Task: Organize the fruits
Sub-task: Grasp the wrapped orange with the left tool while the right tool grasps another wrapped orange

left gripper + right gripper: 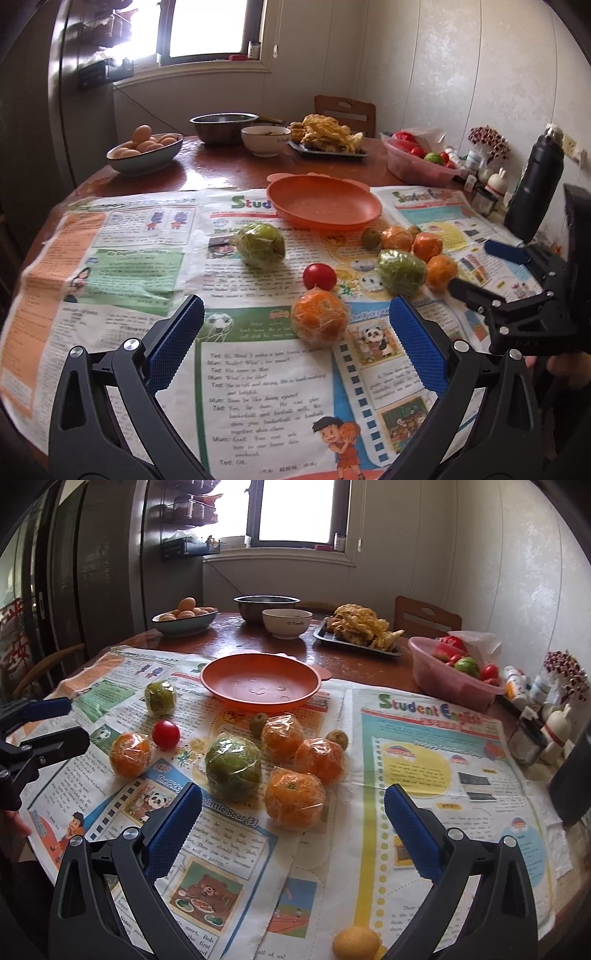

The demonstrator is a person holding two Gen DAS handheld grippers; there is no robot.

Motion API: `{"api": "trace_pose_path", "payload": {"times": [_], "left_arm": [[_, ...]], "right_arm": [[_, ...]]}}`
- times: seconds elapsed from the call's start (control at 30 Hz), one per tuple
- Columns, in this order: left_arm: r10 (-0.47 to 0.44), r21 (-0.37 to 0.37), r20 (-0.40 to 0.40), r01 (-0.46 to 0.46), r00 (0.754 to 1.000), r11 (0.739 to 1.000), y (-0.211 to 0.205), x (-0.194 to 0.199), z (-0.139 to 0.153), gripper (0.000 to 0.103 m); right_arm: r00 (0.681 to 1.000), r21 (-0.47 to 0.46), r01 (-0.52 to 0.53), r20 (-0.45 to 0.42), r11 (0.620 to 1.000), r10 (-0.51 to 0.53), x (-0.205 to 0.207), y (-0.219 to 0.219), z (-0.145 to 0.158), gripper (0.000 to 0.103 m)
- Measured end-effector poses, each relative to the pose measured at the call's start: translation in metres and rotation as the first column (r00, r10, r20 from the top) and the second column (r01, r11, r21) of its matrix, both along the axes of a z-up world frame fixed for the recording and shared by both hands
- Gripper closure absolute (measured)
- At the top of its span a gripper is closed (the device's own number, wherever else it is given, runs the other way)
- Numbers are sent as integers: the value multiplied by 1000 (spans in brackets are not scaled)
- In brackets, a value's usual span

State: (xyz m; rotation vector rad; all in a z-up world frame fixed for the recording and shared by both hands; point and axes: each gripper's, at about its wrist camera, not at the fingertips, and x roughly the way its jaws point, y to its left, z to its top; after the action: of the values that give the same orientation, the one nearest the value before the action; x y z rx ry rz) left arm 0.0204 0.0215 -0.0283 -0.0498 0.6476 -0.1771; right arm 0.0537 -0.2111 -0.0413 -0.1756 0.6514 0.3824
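While both grippers hung over the newspaper (pixel 424 738) on the round surface (pixel 229 173), nothing was held. The left gripper (pixel 295 328) had its jaws spread wide, with a wrapped orange (pixel 320 318) sitting in the gap between them, touching neither blue pad. Just behind that orange was a small red tomato (pixel 319 276). A wrapped green fruit (pixel 261 244) sat alone above it, with bare paper all around, mostly to the left of the frame.

The right gripper (pixel 291 812) also had its jaws spread wide. Between them, near the middle of the right wrist view, sat another wrapped orange (pixel 294 798), touching a big wrapped green fruit (pixel 233 767) on its left. Two more wrapped oranges and two little brownish-green fruits were bunched close behind. To the right of that bunch the paper was open all the way to the surface's edge.

The orange plate (pixel 260 683) sat empty behind all the fruit, in the upper middle of both views. A yellow fruit (pixel 355 943) lay at the bottom edge of the right wrist view. A bowl of eggs (pixel 144 153) sat far back on the upper left.
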Motion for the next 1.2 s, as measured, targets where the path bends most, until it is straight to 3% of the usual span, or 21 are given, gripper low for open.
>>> {"api": "trace_pose_path", "payload": {"times": [0.07,0.13,0.2,0.23,0.3,0.33,0.4,0.43,0.7,0.97,1.2], "left_arm": [[4,14,29,-4,1000,1000,0,0,-1,9],[-12,24,21,11,1000,1000,-1,3,-4,9],[-19,-3,-6,18,1000,1000,1,7,-7,24],[-18,-14,-22,17,1000,1000,3,10,-8,28],[-11,-2,-31,11,999,1000,3,12,-10,48],[-9,22,-36,10,999,1000,1,14,-11,54],[-7,46,-49,9,999,999,1,16,-14,78],[-6,49,-53,8,999,999,1,17,-15,81],[-63,30,-66,65,996,997,-3,21,-19,81],[-158,77,-33,160,987,984,-20,14,-14,81],[-162,104,-54,167,985,980,-27,21,-21,81]], "right_arm": [[1000,4,-21,-11,1000,21,4,1,-1,6],[999,-8,-35,-23,999,34,8,3,-2,16],[997,-7,-33,-69,999,32,15,5,-5,53],[994,9,-27,-108,1000,27,21,4,-8,56],[994,4,-15,-111,1000,15,25,4,-10,64],[994,-18,-16,-104,1000,14,25,6,-10,64],[994,-20,-19,-105,1000,17,26,5,-12,64],[994,-18,-19,-108,1000,17,26,5,-12,64],[993,-8,-11,-117,1000,10,29,3,-12,64],[994,1,-8,-111,1000,8,29,2,-13,64],[994,9,-8,-110,1000,9,29,1,-13,64]]}}
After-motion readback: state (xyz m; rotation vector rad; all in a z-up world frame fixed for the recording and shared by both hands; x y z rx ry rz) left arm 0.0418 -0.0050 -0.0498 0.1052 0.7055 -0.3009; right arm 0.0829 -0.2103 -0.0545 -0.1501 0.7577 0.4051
